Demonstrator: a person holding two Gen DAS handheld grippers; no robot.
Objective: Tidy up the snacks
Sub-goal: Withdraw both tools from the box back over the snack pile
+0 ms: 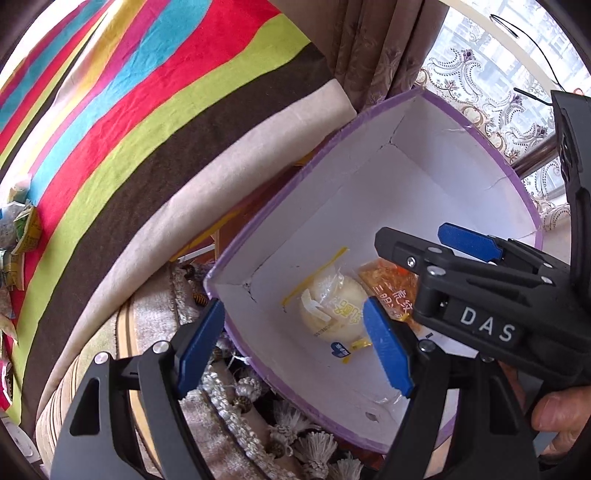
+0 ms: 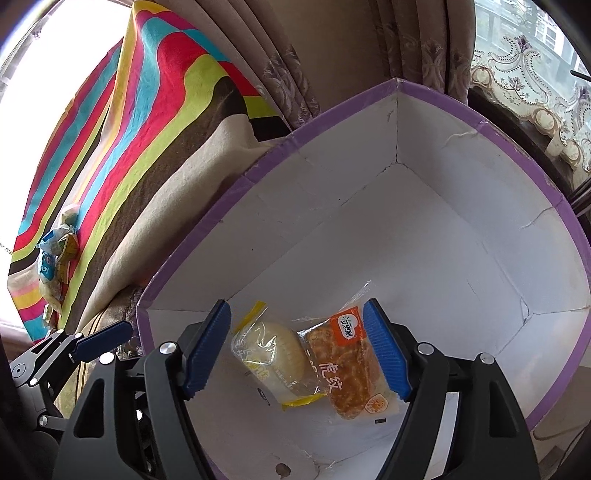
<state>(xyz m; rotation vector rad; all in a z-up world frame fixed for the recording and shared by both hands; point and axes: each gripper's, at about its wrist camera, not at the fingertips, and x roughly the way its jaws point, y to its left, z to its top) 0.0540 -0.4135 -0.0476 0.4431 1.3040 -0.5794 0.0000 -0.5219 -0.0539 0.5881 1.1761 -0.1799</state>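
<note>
**A bright room with a stripy cloth**

A big stripy cloth (image 1: 155, 122) in red, blue, green, yellow, brown and cream lies spread out. Brown curtains (image 2: 332, 48) with a faint flower pattern hang behind it. Beside them is a white lace curtain (image 1: 491, 92) over a window (image 2: 517, 26). Daylight comes in. Grey tassels (image 1: 295, 439) hang on a soft brown cover.

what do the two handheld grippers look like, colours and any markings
Both are matte black plastic frames with silver screw heads and two blue ribbed finger pads. The right gripper carries white letters "DAS" on its body. The left gripper shows no marking here. No sleeve is visible; a bare hand shows at the handle.
</note>
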